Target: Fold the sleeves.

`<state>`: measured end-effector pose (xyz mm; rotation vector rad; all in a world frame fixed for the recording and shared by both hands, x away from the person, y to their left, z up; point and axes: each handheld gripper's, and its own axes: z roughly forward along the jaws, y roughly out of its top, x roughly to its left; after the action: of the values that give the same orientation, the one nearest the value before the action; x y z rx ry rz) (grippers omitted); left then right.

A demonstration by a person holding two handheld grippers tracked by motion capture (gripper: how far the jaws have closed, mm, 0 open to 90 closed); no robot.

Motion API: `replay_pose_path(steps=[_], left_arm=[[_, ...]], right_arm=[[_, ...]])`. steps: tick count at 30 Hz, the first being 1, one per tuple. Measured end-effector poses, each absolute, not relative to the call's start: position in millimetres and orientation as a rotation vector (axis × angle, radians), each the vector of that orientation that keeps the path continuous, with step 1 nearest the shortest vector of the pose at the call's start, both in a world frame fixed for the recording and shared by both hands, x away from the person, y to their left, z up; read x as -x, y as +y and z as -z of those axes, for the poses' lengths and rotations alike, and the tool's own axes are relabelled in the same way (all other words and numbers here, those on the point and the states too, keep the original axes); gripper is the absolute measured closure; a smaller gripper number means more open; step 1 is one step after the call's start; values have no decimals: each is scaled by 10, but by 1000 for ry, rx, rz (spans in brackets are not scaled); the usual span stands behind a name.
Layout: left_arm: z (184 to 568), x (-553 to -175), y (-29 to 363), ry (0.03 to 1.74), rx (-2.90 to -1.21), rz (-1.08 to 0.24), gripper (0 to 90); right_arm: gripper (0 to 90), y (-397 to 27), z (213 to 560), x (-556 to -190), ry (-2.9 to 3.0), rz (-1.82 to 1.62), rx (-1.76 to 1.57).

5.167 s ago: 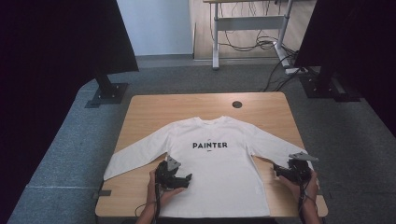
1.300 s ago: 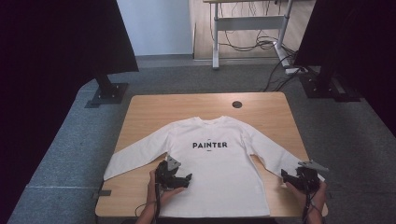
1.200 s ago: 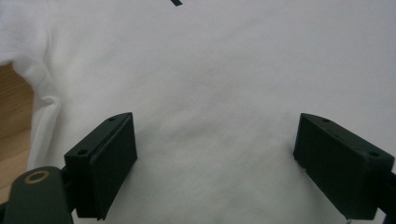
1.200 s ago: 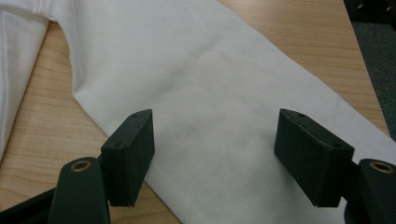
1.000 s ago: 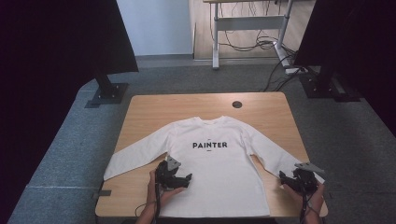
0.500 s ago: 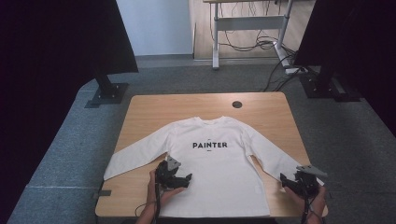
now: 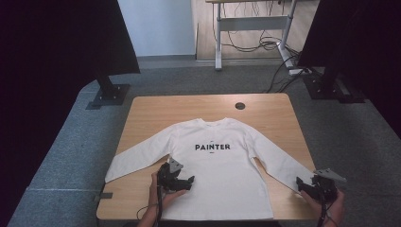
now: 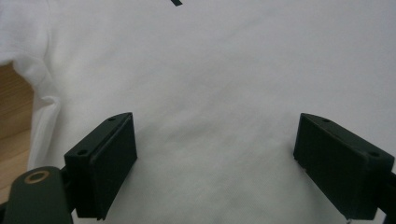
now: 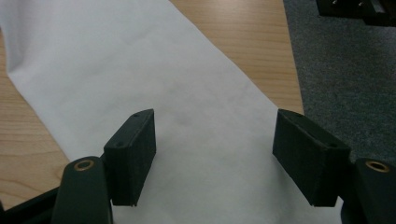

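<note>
White long-sleeved shirt [image 7: 217, 156] printed PAINTER, spread flat in the middle of the desk [image 7: 265, 106]. Left gripper [image 7: 182, 182], jaws wide, sits over the shirt's lower body; right gripper [image 7: 307, 187], jaws wide, straddles the sleeve cuff [image 9: 224, 154] near the desk's near right corner.

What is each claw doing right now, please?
Left claw: open, holding nothing, jaws spread over the body of the white shirt.
Right claw: open, holding nothing, jaws either side of the shirt's sleeve.
</note>
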<state>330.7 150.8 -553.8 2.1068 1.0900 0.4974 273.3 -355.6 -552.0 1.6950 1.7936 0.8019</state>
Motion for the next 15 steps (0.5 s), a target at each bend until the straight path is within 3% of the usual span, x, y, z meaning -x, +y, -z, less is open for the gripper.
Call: replay_pose_path(steps=[15], left_arm=[[5538, -3309, 1508, 1090, -2107, -497, 126]], right_arm=[[315, -3897, 5514, -2623, 1735, -770, -1764]])
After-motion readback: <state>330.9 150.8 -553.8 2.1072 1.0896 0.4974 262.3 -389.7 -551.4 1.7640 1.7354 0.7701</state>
